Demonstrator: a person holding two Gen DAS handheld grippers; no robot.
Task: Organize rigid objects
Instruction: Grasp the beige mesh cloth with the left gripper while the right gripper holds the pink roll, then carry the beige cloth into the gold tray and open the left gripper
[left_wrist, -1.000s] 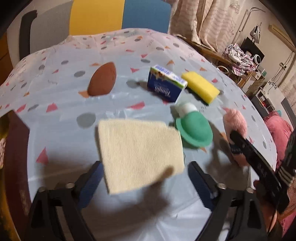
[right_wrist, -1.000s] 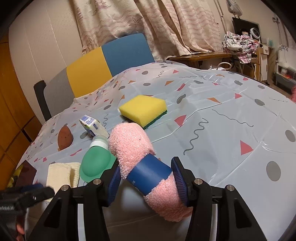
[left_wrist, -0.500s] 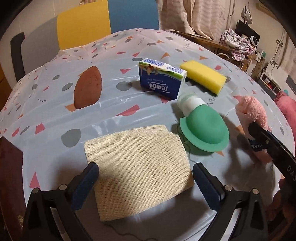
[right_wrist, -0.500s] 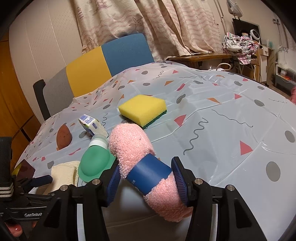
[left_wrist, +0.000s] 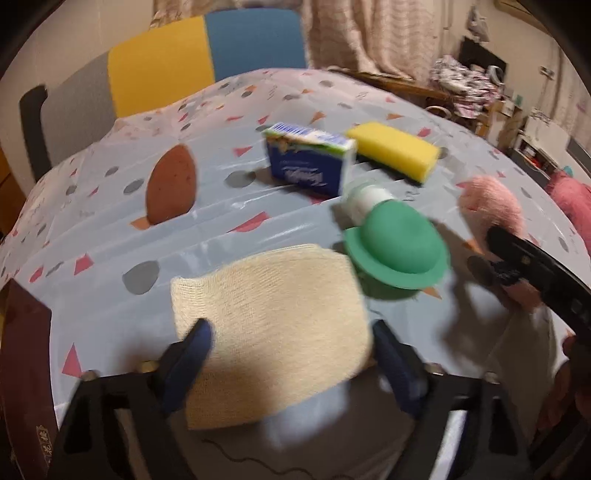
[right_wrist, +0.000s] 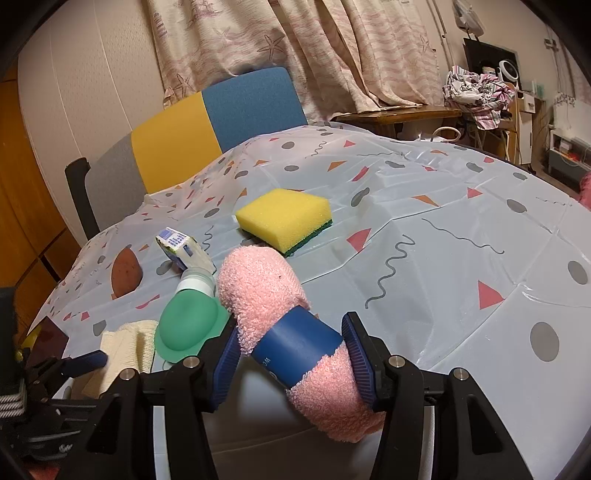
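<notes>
Right gripper (right_wrist: 291, 356): both fingers clamped on the blue band of the pink towel roll (right_wrist: 266, 284), which lies tilted on the counter (right_wrist: 443, 229). Left gripper (left_wrist: 291, 354): jaws spread wide over the cream cloth (left_wrist: 273, 306), apparently not gripping it; view is blurred. Green cap bottle (left_wrist: 397, 249) lies just right of the cloth.

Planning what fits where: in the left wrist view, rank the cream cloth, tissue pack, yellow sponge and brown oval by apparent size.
1. cream cloth, though nearness to the camera inflates it
2. tissue pack
3. yellow sponge and brown oval look alike; I won't rank them.
</notes>
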